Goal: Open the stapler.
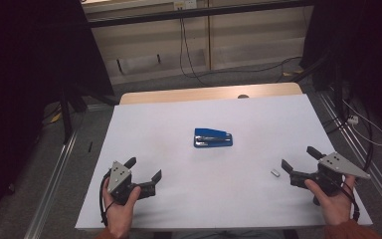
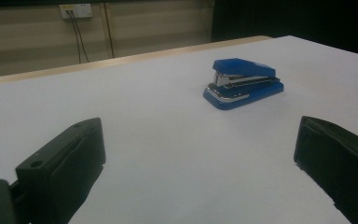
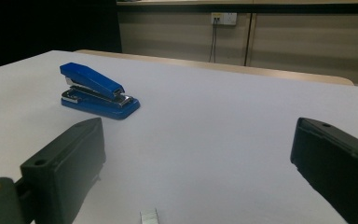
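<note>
White table (image 1: pixel 179 209), wooden strip showing along its far edge. Blue stapler (image 1: pixel 213 138) lies near the table's middle, a little toward the far edge, flat on its base and closed. Its long axis runs parallel to the far and near edges. In the left gripper view the stapler (image 2: pixel 242 82) shows its metal magazine and one end face turned toward the near-left corner; in the right gripper view the stapler (image 3: pixel 98 92) shows a sloped top, higher at the end toward the left edge and lower at the end toward the right edge.

One small item besides: a short strip of staples (image 1: pixel 274 173) near the right edge, just beside the right gripper (image 1: pixel 298 158) and well apart from the stapler. The right gripper view has it (image 3: pixel 149 217) on the table low between the jaws, touching neither. Bare tabletop lies between each gripper and the stapler.

Left gripper (image 1: pixel 143 168) held near the near-left corner, jaws spread wide, nothing between them. Right gripper near the right edge toward the near corner, jaws likewise spread, gripping nothing.

The high view gives the hands, cables and dark floor around the table. The gripper views give a wall socket (image 2: pixel 76 10) with cables on the wall beyond the far edge.
</note>
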`<state>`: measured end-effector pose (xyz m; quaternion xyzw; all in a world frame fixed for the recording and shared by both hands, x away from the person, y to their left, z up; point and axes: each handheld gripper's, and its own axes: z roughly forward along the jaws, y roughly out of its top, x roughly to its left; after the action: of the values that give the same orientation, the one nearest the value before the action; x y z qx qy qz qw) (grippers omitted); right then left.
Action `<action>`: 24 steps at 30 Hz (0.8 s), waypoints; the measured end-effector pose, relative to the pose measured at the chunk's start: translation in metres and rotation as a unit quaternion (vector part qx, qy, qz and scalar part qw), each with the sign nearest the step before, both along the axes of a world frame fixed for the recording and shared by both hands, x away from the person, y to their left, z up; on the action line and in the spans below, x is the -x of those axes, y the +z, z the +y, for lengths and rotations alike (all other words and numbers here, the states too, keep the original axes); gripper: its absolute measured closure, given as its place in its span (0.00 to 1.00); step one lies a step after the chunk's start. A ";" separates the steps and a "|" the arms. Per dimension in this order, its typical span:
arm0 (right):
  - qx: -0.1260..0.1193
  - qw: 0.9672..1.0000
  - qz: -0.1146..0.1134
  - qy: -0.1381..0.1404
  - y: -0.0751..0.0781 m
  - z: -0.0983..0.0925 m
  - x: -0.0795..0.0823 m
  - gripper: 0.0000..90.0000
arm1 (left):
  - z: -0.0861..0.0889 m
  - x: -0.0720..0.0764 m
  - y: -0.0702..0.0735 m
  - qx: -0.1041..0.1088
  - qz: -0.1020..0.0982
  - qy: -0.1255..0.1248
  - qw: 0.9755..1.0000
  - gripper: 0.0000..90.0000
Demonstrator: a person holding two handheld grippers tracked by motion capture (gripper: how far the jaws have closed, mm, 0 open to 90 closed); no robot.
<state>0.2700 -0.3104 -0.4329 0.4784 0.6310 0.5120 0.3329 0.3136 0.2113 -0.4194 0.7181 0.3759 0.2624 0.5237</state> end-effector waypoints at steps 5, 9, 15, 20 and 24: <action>0.003 1.000 -0.003 0.004 0.001 0.000 0.000 0.05 | 0.000 -0.002 -0.002 0.000 0.013 -0.001 1.000 0.03; -0.003 1.000 0.001 0.014 0.000 0.001 0.000 0.06 | 0.000 -0.003 -0.002 -0.004 0.015 -0.003 1.000 0.03; -0.006 1.000 0.006 0.025 0.000 0.003 0.001 0.06 | 0.000 -0.004 -0.001 0.001 0.012 0.000 1.000 0.03; -0.014 1.000 0.009 0.027 -0.001 0.002 0.001 0.06 | -0.002 -0.007 -0.001 -0.011 0.026 -0.001 1.000 0.03; -0.017 0.999 0.013 0.042 -0.001 0.006 -0.001 0.06 | -0.006 -0.008 0.000 -0.014 0.028 -0.011 0.999 0.04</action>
<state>0.2712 -0.3042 -0.4343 0.4640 0.6460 0.5297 0.2946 0.3219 0.2055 -0.4191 0.7366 0.3787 0.2411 0.5058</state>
